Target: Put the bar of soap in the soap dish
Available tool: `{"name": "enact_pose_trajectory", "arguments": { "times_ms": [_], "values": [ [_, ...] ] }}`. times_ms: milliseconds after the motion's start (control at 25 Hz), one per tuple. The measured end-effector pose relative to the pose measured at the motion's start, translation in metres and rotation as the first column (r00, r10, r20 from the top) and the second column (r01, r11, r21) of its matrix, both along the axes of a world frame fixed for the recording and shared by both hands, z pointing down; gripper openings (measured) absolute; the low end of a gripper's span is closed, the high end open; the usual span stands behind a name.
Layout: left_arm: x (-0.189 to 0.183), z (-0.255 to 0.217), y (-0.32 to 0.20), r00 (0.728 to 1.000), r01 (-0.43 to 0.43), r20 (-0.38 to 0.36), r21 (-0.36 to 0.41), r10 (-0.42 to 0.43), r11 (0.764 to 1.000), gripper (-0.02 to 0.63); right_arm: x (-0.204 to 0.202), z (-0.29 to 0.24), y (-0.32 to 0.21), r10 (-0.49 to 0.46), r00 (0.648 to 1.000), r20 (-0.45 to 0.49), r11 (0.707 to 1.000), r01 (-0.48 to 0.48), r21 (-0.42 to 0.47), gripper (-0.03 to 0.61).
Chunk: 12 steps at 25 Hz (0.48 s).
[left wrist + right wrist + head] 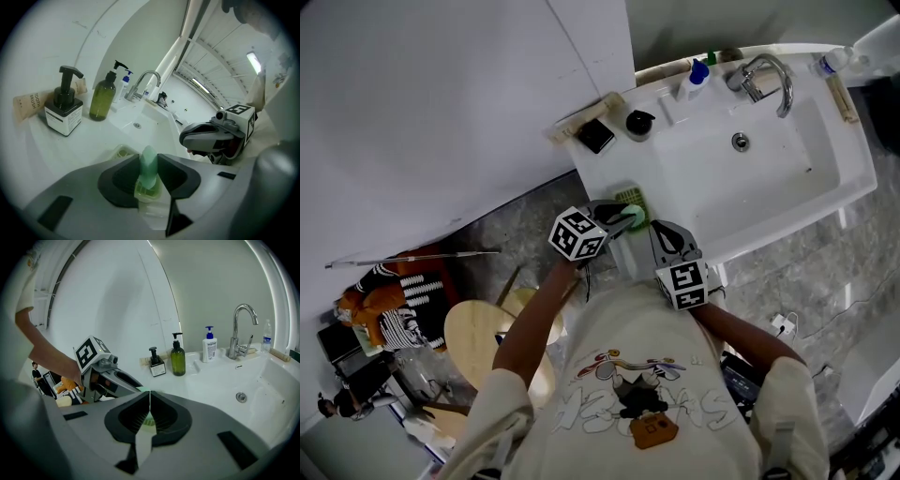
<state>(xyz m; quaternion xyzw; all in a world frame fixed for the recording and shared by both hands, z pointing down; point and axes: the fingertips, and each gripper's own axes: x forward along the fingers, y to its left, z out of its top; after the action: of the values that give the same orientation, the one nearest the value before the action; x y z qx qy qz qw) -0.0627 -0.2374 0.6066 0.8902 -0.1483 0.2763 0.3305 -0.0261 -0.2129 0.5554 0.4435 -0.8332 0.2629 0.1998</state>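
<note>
L gripper (622, 217): jaws pinching the bar of soap (149, 164) across its thin faces, pads flat on both broad sides, grip looks centred. We read the bar as pale green w/ rounded ends, seen edge-on in the left gripper view. Long axis runs along the jaws, near end down by the jaw roots, far end poking just past the tips and pointing away from the gripper twd the basin (140, 123). Bar stands on edge, not lying flat. Directly under the jaws sits the soap dish (121, 151), yellow-green and slatted; one rim shows just left of the L jaw, more slats below the bar's near end. Can't tell whether bar touches the slats or hangs just above. R gripper (149, 399): jaws pressed together, only a hairline slit, nothing btwn them; it hangs just to the right of the L gripper, tips aimed at the same dish, a sliver of green visible beyond them. Progress, our judgement: pickup and carry done, bar is over the dish; left to do is lower or tip it flat and let go. Farther out beyond the L tips: tap (143, 83); off to the left, two pump bottles (104, 96) on the counter (56, 150).
</note>
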Motion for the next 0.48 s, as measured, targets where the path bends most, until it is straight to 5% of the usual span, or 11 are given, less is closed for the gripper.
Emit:
{"name": "enact_pose_trajectory", "arguments": {
  "times_ms": [160, 320, 480],
  "values": [
    [0.006, 0.002, 0.0, 0.999, -0.046, -0.025, -0.022, 0.045, 0.999, 0.132, 0.001, 0.003, -0.003, 0.007, 1.0, 0.002, 1.0, -0.007, -0.008, 0.009],
    [-0.001, 0.013, -0.01, 0.995, -0.067, 0.072, 0.067, 0.062, 0.995, 0.132, 0.001, 0.006, -0.005, 0.015, 1.0, 0.005, 1.0, -0.015, -0.015, 0.009],
    [-0.006, 0.018, -0.013, 0.993, -0.078, 0.095, 0.079, 0.07, 0.994, 0.132, 0.004, 0.011, -0.009, 0.031, 1.0, -0.001, 1.0, -0.031, -0.003, 0.009]
  ]
}}
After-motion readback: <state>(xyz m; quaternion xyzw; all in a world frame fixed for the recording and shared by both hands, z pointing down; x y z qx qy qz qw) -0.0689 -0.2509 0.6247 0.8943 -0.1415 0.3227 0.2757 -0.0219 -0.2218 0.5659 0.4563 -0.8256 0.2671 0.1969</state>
